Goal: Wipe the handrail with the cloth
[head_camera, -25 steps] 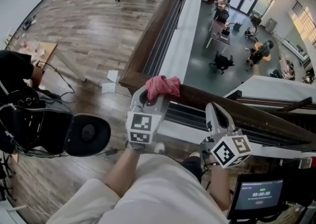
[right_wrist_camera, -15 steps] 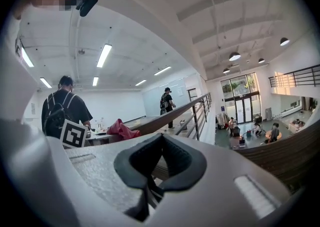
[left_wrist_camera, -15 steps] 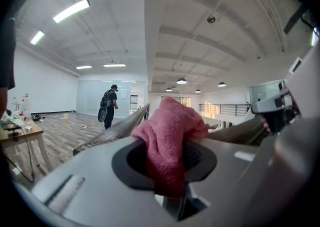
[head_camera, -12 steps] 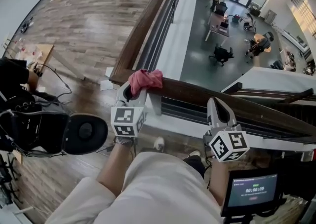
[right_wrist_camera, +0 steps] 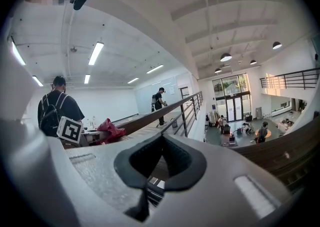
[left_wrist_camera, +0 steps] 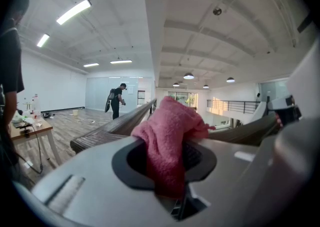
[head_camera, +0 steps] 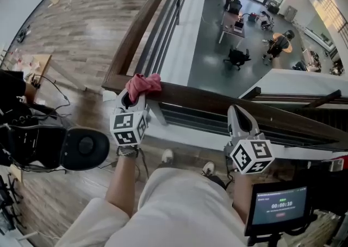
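- The left gripper (head_camera: 132,100) pinches the pink cloth (head_camera: 143,84), which lies on the handrail (head_camera: 228,104) near its corner.
- The right gripper (head_camera: 237,114) is pressed together and holds nothing.
- I think the wiping is only partly done; much of the rail is left.

My pink cloth (head_camera: 143,84), crumpled, is pinched in my left gripper (head_camera: 134,94) and rests on the dark wooden handrail (head_camera: 217,102) at its corner, at 11 o'clock. The rail runs off toward 12 and 3 o'clock.
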`<state>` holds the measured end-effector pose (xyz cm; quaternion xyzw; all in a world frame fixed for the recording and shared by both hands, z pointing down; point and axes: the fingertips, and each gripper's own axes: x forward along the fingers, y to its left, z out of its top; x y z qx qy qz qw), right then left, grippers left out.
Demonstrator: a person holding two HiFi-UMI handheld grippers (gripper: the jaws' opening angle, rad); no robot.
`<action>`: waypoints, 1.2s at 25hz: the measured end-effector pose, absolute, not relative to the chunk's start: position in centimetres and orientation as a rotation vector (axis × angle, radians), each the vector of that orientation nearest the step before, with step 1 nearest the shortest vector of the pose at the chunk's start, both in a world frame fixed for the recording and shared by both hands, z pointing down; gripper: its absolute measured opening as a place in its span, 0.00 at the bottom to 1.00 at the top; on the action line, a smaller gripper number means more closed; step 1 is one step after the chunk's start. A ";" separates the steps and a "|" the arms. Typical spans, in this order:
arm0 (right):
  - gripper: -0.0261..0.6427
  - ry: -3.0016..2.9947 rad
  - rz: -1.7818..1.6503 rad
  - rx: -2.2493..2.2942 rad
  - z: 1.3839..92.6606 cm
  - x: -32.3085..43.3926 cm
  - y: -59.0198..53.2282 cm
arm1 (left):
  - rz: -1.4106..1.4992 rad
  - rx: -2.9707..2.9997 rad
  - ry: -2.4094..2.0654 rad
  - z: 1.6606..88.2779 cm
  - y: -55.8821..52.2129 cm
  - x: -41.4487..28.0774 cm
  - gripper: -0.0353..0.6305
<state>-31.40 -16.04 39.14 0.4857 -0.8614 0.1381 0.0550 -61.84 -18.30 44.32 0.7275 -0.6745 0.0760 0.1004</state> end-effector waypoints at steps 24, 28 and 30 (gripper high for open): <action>0.04 -2.701 0.498 1.386 38.7 -21.9 -16.0 | 0.296 2.238 -1.920 43.7 -17.6 -46.0 0.21; 0.04 -2.728 0.520 1.314 38.7 -20.9 -16.0 | 0.287 2.251 -1.924 43.7 -17.6 -43.3 0.21; 0.04 -2.737 0.522 1.292 38.7 -20.6 -16.0 | 0.282 2.252 -1.942 43.8 -17.5 -42.6 0.21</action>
